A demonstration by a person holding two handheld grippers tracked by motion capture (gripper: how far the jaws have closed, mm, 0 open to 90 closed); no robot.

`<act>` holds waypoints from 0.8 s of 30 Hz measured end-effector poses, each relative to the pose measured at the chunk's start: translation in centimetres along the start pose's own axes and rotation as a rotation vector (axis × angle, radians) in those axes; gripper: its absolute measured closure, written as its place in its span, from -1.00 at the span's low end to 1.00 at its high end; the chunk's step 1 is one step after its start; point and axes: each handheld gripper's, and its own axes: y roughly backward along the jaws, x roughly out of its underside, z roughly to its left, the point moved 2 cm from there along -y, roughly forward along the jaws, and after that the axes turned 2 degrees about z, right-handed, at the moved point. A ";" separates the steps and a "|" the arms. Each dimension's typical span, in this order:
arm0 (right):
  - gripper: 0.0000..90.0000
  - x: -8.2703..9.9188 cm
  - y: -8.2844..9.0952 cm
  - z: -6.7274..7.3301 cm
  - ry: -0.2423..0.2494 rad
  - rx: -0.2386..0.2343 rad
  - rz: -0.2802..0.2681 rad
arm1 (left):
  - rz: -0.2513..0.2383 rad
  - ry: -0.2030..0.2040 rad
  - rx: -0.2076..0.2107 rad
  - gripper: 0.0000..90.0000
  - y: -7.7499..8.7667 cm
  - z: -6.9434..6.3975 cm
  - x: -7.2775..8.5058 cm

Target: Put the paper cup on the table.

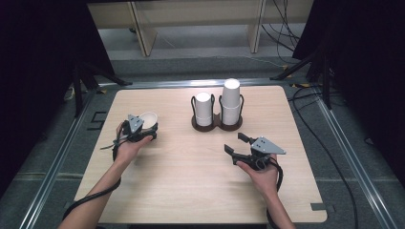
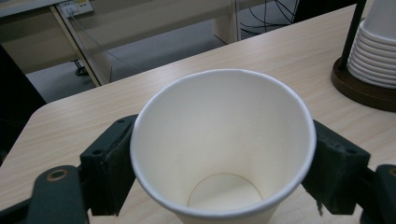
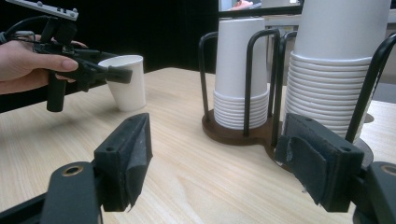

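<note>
A dark wooden cup holder [image 1: 217, 125] with black wire uprights stands on the light wood table [image 1: 191, 186], toward its far edge. It carries two stacks of white paper cups: the shorter stack [image 1: 204, 109] at its left, the taller stack [image 1: 230, 100] at its right. Beyond the holder, black cables [image 1: 282, 24] lie on the floor.
</note>
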 end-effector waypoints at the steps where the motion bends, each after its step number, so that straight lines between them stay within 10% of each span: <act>1: -0.44 0.0 0.0 0.0 -0.007 0.001 0.001 | -0.005 0.001 0.002 -0.55 -0.1 0.0 0.0; 24: -0.48 0.1 0.2 -0.3 -0.034 0.006 -0.007 | 0.000 0.039 0.037 -1.00 0.7 0.2 0.7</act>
